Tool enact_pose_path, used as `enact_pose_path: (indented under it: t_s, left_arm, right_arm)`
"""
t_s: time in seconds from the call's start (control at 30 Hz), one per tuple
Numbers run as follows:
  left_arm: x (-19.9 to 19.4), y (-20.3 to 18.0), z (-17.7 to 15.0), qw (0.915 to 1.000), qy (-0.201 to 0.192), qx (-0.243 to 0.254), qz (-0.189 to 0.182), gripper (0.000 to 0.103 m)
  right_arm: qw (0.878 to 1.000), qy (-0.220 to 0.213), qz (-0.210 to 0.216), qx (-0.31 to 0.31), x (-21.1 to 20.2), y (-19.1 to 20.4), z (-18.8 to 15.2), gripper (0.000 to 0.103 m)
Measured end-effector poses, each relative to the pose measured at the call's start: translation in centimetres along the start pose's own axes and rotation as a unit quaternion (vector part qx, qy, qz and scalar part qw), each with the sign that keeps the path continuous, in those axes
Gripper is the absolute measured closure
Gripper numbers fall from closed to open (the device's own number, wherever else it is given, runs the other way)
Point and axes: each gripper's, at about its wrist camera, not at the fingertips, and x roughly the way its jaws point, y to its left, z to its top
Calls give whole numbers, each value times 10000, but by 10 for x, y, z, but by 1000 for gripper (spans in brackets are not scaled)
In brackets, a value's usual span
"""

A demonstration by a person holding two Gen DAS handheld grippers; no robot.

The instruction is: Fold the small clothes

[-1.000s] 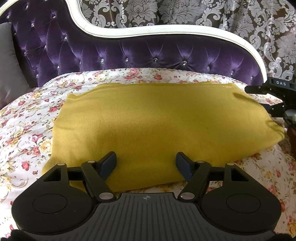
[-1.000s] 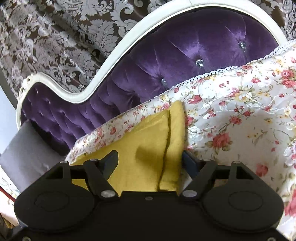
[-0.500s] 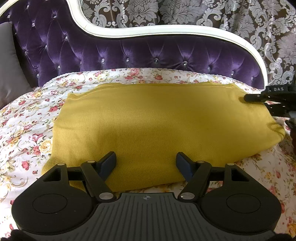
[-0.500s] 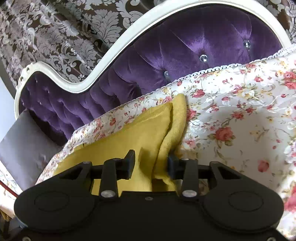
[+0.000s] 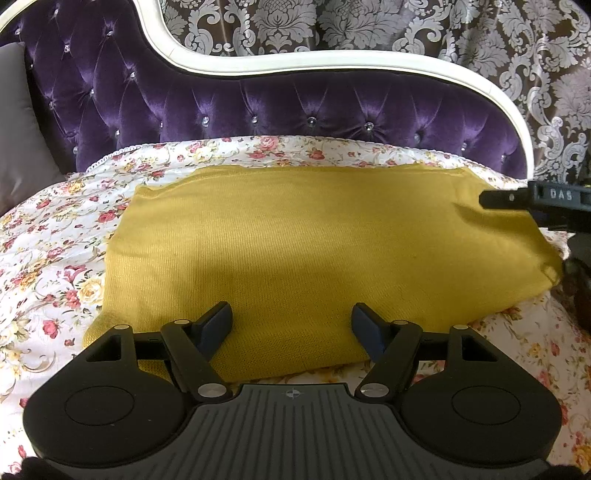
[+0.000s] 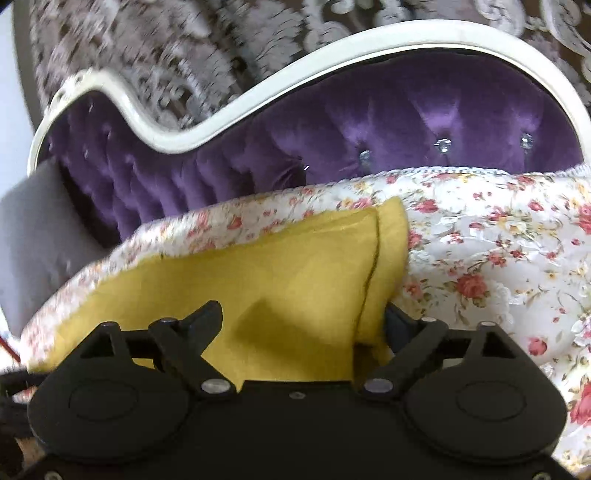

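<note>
A mustard-yellow knit garment lies folded flat on the floral bedspread. My left gripper is open and empty, its fingers over the garment's near edge. My right gripper is open at the garment's right end; the cloth lies between the spread fingers, the right finger partly hidden behind the folded edge. The right gripper also shows in the left wrist view, at the garment's far right corner.
A purple tufted headboard with a white frame stands behind the bed. A grey pillow leans at the left. Patterned curtain hangs behind.
My right gripper closed partway on the garment's right edge half a second ago, then opened wide again and the view shifted. The left gripper has stayed still.
</note>
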Motion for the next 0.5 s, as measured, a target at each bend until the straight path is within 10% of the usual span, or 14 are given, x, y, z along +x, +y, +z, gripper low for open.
enact_pose_path:
  t_s: [0.5]
  left_arm:
    - [0,0,-1,10000,-3,16,17,32]
  right_arm:
    - [9982,60,259,546,-21,-20,-5,20]
